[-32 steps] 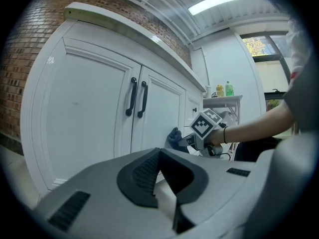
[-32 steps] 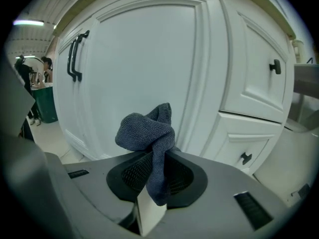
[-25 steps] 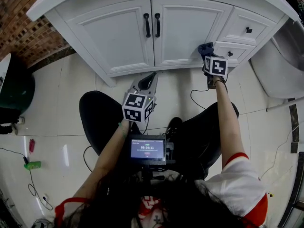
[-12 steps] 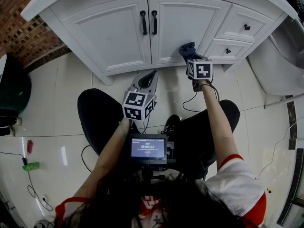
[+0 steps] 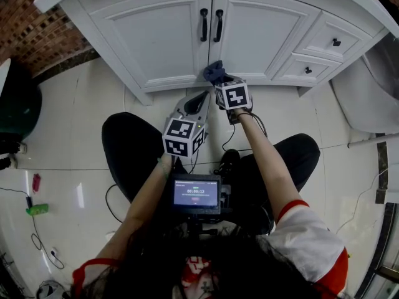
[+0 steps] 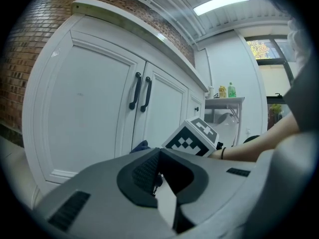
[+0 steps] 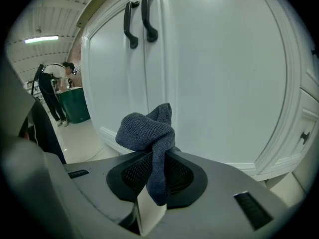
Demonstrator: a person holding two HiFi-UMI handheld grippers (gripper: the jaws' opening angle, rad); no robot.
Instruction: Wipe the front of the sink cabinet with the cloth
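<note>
- Head view: counted one white sink cabinet (image 5: 149,36) with two doors, two black door handles (image 5: 204,24) side by side at the seam, and two drawer knobs (image 5: 336,42) at the right.
- Head view: noted two grippers, each carrying one marker cube (image 5: 182,137). Located the left gripper (image 5: 198,99) low over the floor, short of the cabinet base. Located the right gripper (image 5: 218,80) at the lower part of the right door, near the seam.
- Head view: found one dark blue cloth (image 5: 214,71) at the right gripper's tip, against or just before the door; could not confirm contact.
- Left gripper view: showed jaws closed together with nothing between them. Also showed both handles, the right gripper's cube and a sliver of the cloth beyond.
- Right gripper view: showed jaws clamped on the one cloth, bunched in a knot above the pads with one tail hanging down between them. Counted two handles at upper left, one knob at the right edge, and one person (image 7: 50,91) standing far left beside one green bin (image 7: 75,103).
</note>
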